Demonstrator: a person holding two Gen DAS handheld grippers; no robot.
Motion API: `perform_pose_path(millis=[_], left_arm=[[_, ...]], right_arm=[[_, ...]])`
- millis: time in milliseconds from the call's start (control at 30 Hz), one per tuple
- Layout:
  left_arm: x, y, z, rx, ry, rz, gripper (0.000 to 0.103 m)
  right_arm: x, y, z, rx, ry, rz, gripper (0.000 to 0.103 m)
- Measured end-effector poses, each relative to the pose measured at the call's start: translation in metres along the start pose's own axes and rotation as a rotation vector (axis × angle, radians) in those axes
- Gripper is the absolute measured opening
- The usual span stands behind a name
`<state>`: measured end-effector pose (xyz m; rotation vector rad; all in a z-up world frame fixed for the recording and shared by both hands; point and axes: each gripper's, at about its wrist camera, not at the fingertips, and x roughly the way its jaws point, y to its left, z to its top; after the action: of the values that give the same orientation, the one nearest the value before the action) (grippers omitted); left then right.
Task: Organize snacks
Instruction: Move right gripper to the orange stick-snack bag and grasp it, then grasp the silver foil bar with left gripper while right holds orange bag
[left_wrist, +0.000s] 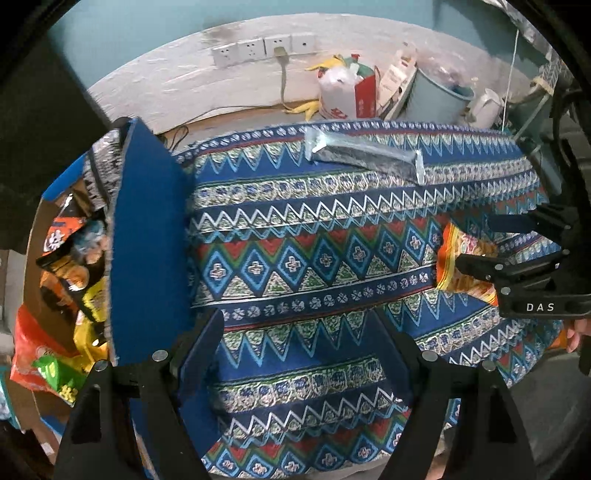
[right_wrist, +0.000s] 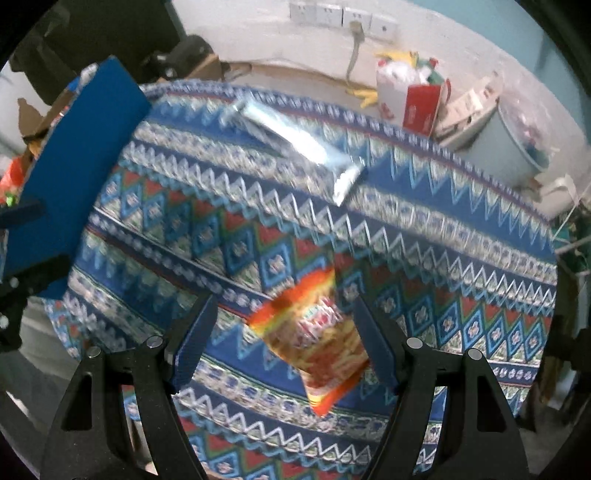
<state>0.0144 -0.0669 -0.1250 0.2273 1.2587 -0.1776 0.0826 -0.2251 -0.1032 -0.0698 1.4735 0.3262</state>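
An orange snack packet (right_wrist: 317, 341) lies on the patterned tablecloth (right_wrist: 258, 240), between the spread fingers of my right gripper (right_wrist: 282, 332), which is open around it without gripping. It also shows in the left wrist view (left_wrist: 461, 258) under the right gripper (left_wrist: 491, 240). A silver packet (left_wrist: 364, 151) lies near the table's far edge; it also shows in the right wrist view (right_wrist: 295, 144). My left gripper (left_wrist: 297, 343) is open and empty above the cloth. A blue bin (left_wrist: 147, 236) at the left holds several snack bags (left_wrist: 70, 266).
Beyond the table, bags (left_wrist: 347, 92), a pale bucket (left_wrist: 439, 96) and a white kettle (left_wrist: 484, 105) stand by the wall with sockets (left_wrist: 262, 50). The blue bin also shows at the left in the right wrist view (right_wrist: 77, 162).
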Motion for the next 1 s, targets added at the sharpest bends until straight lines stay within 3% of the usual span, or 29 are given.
perform_pose_path(millis=[333, 500, 667, 800, 1000], left_arm=[[0.044, -0.016, -0.010, 0.034, 0.082, -0.001, 0.081], [0.060, -0.013, -0.012, 0.014, 0.127, -0.009, 0.081], [0.066, -0.013, -0.008, 0.017, 0.122, 0.001, 0.081], [0.068, -0.008, -0.002, -0.010, 0.119, -0.013, 0.081], [0.070, 0.001, 0.015, -0.048, 0.104, -0.015, 0.081]], right_arm=[[0.031, -0.010, -0.021, -0.040, 0.080, 0.024, 0.075], [0.040, -0.003, -0.030, -0.071, 0.105, -0.013, 0.075], [0.052, 0.004, -0.036, -0.089, 0.124, -0.052, 0.074], [0.054, 0.005, -0.039, -0.072, 0.125, -0.050, 0.051], [0.044, -0.010, -0.026, -0.027, 0.068, -0.075, 0.043]])
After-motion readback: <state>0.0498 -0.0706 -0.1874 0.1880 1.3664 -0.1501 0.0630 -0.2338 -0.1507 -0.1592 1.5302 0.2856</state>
